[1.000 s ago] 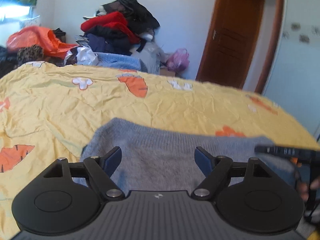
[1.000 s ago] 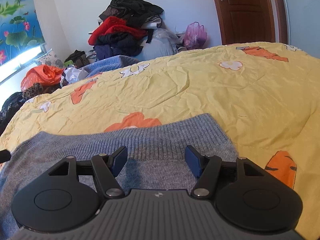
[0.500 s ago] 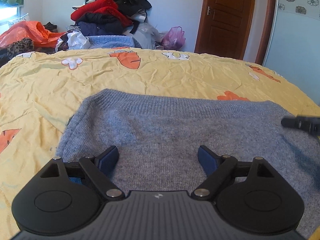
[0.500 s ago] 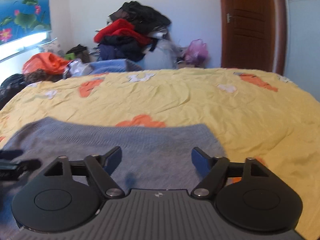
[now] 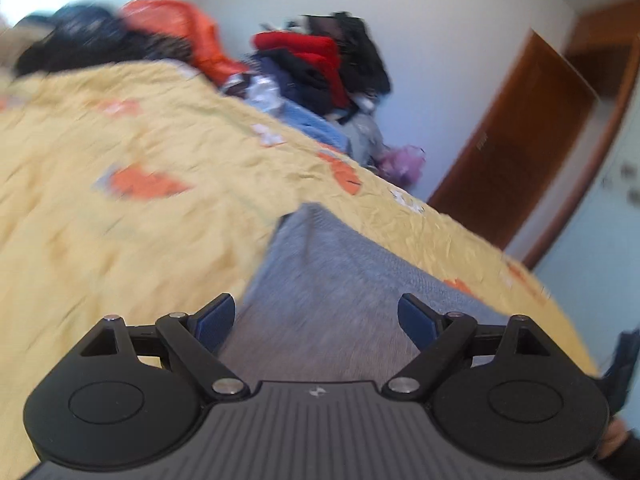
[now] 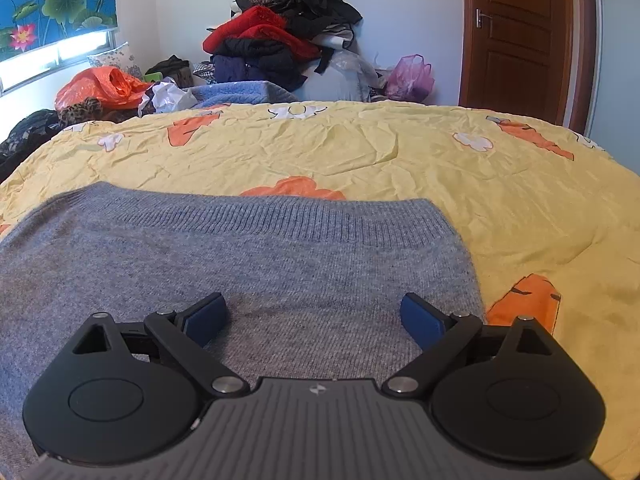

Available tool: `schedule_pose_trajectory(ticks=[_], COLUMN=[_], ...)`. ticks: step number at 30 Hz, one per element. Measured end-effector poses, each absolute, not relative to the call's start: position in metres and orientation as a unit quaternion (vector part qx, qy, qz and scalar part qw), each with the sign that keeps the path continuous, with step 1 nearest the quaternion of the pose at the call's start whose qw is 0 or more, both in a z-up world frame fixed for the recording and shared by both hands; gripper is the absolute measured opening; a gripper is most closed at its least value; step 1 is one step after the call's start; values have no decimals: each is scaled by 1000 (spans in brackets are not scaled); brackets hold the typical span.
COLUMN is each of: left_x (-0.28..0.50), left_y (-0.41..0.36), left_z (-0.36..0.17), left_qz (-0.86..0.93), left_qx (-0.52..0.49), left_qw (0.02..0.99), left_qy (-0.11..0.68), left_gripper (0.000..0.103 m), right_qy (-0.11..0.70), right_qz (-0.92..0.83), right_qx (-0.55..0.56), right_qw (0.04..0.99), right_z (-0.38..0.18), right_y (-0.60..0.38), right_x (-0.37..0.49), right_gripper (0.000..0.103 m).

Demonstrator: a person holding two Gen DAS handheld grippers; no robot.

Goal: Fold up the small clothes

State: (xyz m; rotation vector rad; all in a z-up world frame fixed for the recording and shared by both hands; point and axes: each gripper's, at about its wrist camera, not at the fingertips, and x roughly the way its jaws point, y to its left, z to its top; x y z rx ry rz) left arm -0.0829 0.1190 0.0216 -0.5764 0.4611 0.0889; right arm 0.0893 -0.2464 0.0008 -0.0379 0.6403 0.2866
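Note:
A grey knitted sweater [image 6: 248,264] lies flat on the yellow bedspread [image 6: 380,148], its ribbed hem toward the far side. My right gripper [image 6: 314,316] hovers over the sweater's right part; its jaws are opening wide and nothing is pinched between the blue pads. The left wrist view is tilted and blurred. There the same sweater [image 5: 340,292] runs away from my left gripper [image 5: 316,316], which stands open above the sweater's left edge with empty jaws. The other gripper's dark tip shows at that view's right edge.
The bedspread carries orange carrot and white flower prints. Behind the bed stands a tall heap of clothes [image 6: 280,40], an orange bag [image 6: 100,88] and a pink bag [image 6: 412,78]. A brown door [image 6: 516,36] is at the back right.
My left gripper swung leftward toward the sweater's left edge and rolled, tilting its view. My right gripper's jaws spread wider over the sweater's right part.

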Motion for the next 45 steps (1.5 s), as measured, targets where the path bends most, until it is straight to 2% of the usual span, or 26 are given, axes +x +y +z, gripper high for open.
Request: schedule_pose_trajectory(ticks=[6, 17, 18, 19, 21, 22, 23, 30, 31, 32, 38, 42, 45], left_x=[-139, -86, -82, -79, -72, -70, -69, -71, -70, -68, -68, -58, -48], left_y=[142, 126, 126, 126, 126, 126, 125, 126, 125, 122, 94, 28, -50], left_z=[0, -8, -8, -9, -16, -18, -19, -19, -18, -16, 19, 59, 65], left_qz=[83, 21, 20, 22, 38, 47, 53, 60, 69, 78, 96, 41, -53], left_qx=[-396, -481, -487, -492, -502, -500, -492, -488, -478, -463, -366, -209, -78], left_qw=[887, 846, 843, 840, 829, 827, 830, 832, 836, 841, 889, 947, 963], left_qy=[224, 229, 226, 228, 245, 253, 259, 257, 260, 269, 257, 241, 252], left_gripper=[89, 88, 81, 60, 50, 38, 33, 31, 15, 7, 7, 6, 7], right_qy=[314, 312, 312, 312, 312, 312, 312, 313, 313, 314, 312, 309, 306], right_qz=[146, 148, 148, 148, 149, 149, 150, 152, 153, 153, 157, 165, 182], right_qx=[-16, -11, -10, -10, -10, -9, -9, -10, -11, -11, -4, 23, 88], right_qw=[938, 939, 939, 938, 938, 938, 938, 937, 937, 937, 937, 936, 930], right_z=[1, 2, 2, 2, 2, 2, 2, 2, 2, 2, 2, 3, 4], right_y=[-247, -247, -247, -247, -247, -248, -248, -247, -247, -246, -249, -257, -274], right_x=[89, 88, 88, 88, 88, 89, 89, 89, 89, 89, 89, 89, 91], right_gripper=[97, 98, 98, 98, 98, 98, 98, 100, 100, 101, 101, 101, 101])
